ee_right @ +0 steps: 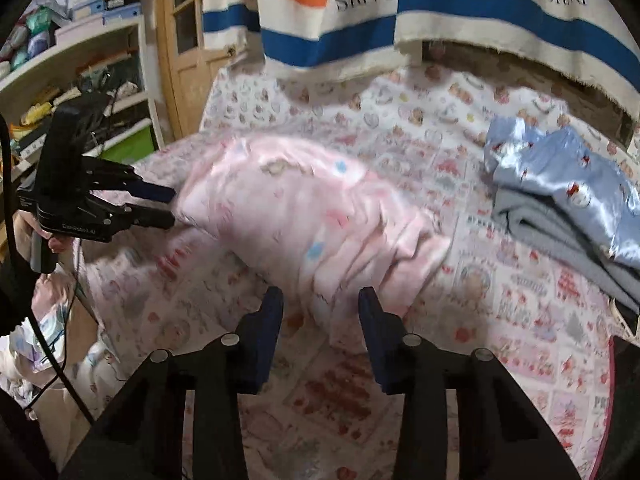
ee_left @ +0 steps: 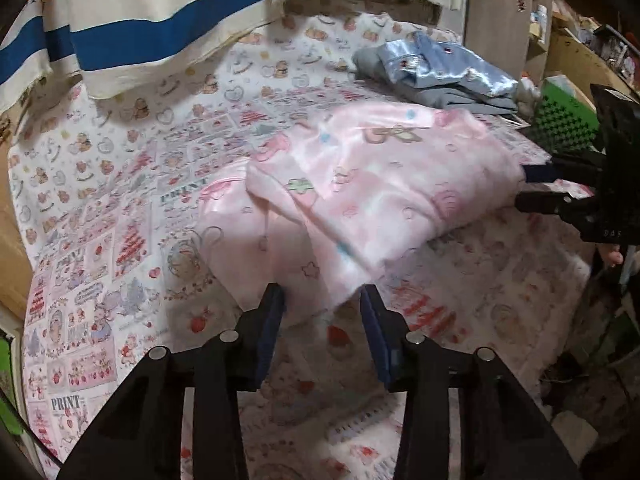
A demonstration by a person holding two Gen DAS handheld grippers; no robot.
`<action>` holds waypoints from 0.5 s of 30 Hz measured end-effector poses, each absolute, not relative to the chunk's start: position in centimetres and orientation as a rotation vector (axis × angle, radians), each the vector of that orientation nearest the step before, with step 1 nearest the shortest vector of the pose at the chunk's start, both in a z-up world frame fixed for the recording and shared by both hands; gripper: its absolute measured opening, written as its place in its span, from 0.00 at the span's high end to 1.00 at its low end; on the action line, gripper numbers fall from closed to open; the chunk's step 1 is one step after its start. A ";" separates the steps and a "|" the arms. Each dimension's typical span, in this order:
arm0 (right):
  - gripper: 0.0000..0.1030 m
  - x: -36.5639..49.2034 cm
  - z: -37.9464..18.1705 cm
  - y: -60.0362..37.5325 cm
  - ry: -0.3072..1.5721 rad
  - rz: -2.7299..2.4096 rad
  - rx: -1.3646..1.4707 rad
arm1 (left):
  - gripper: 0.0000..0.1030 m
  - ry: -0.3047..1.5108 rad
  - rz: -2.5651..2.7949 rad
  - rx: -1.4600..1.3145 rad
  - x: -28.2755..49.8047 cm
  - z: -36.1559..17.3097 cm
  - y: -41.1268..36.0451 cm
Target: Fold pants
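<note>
The pink pants lie folded on the bed just ahead of both claws. Left claw and right claw stand open, gripping nothing. The fabric looks light, limp and slippery; grip at a folded edge.

The pants are showing pale pink satin dotted with cartoon prints. The cloth under them is showing white with red and pink pictures. A folded garment is gleaming light blue over grey; the hanging fabric is showing orange, cream and blue stripes.
</note>
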State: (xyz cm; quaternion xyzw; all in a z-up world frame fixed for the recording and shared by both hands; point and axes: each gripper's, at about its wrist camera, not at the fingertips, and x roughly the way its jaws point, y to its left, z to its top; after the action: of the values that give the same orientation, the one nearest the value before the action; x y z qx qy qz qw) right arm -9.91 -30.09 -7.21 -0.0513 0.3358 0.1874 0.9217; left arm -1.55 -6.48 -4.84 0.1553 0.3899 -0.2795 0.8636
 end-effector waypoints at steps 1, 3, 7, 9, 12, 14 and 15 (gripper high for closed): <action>0.60 -9.6 -7.5 -30.1 0.699 0.384 -0.101 | 0.68 0.811 -0.573 0.326 -1.3 -4.9 -6.4; 0.63 -9.4 -7.9 -30.2 0.705 0.372 -0.093 | 0.82 0.813 -0.570 0.303 -0.8 -4.8 -6.2; 0.96 -9.3 -7.5 -31.2 0.689 0.374 -0.047 | 0.92 0.802 -0.585 0.257 -0.7 -4.1 -5.1; 0.96 -9.9 -6.6 -31.7 0.660 0.358 -0.042 | 0.93 0.774 -0.577 0.250 -1.0 -3.5 -4.6; 0.97 -10.7 -5.6 -32.0 0.659 0.323 -0.076 | 0.93 0.779 -0.576 0.261 -1.0 -3.2 -4.1; 0.97 -10.2 -6.3 -32.3 0.701 0.309 -0.071 | 0.93 0.809 -0.578 0.275 -0.7 -4.1 -4.3; 0.97 -9.8 -7.1 -32.5 0.733 0.305 -0.061 | 0.93 0.831 -0.577 0.282 -0.5 -4.9 -4.4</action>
State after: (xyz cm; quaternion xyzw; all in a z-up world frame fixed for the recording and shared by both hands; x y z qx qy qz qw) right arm -9.77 -32.53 -7.06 -0.0298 0.3567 0.1485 0.9218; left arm -0.46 -4.40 -4.88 0.1345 0.3969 -0.2755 0.8652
